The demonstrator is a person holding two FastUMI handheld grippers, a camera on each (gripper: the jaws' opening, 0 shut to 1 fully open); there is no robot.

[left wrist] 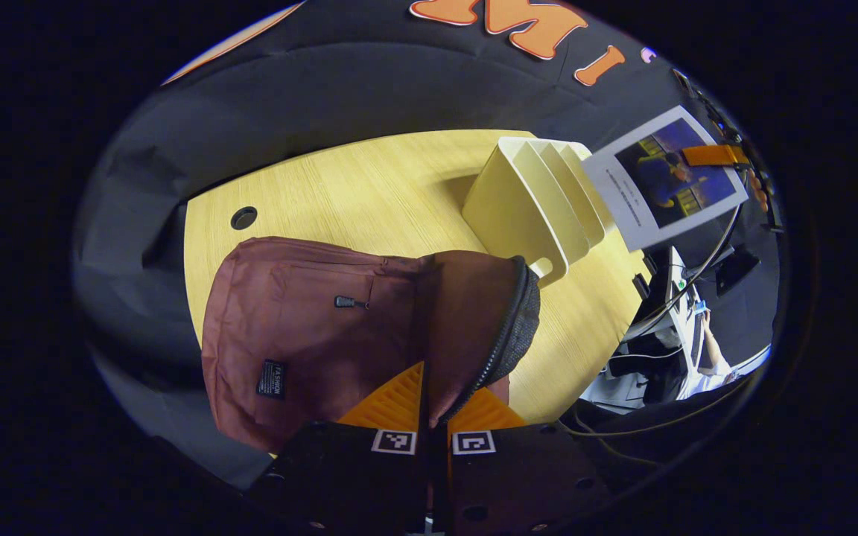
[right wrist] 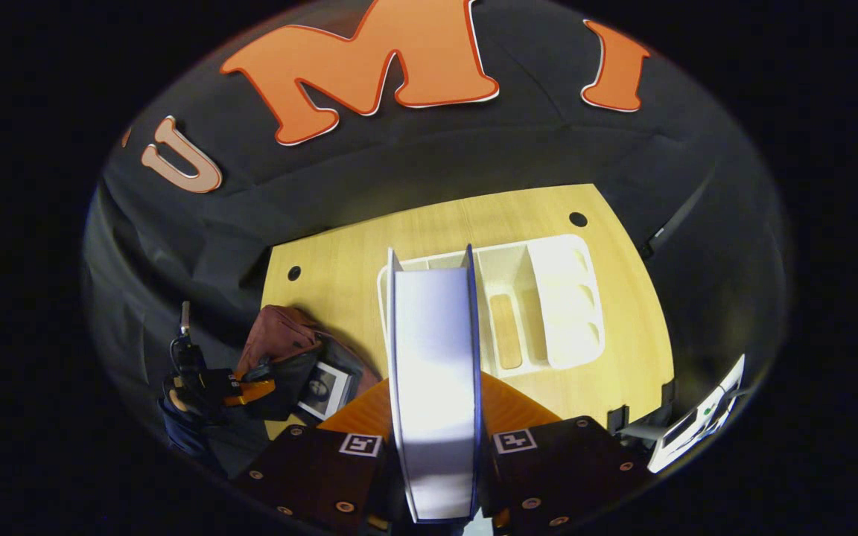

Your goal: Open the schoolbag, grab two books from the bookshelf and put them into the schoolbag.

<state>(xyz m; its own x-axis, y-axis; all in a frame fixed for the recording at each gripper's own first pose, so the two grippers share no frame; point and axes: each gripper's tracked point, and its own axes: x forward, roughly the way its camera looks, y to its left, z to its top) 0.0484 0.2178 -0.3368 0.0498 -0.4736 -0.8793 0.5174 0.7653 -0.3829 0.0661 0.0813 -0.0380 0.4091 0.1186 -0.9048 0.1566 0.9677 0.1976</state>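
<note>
A: Schoolbag (left wrist: 310, 335) first: where is it lying?

B: It is lying on the wooden table (left wrist: 369, 186), on the near side of the cream bookshelf (left wrist: 533, 205), with its front pocket facing up. Its zipped flap is being held up, so the mouth is standing open toward the bookshelf.

A: Who is holding the flap?

B: The left gripper (left wrist: 433, 424) is pinching it. Its two fingers are sitting almost together, with the edge of the flap and its zipper caught between them.

A: And the right gripper (right wrist: 435, 447)?

B: It is gripping a book (right wrist: 435, 387) by its covers, both fingers pressing on it. In the right gripper view the book is standing page-edge toward the camera, above the bookshelf. In the left gripper view that same book (left wrist: 667, 179) is hanging in the air just beside the bookshelf, on the side away from the schoolbag, cover showing, with a finger (left wrist: 712, 155) clamped across its top.

A: Is anything in the schoolbag?

B: In the right gripper view the schoolbag (right wrist: 280, 339) is sitting beside the bookshelf, and another book (right wrist: 322, 388) is showing in its open mouth, next to the left gripper (right wrist: 250, 387).

A: And the bookshelf?

B: Its slots are showing bare dividers.
</note>
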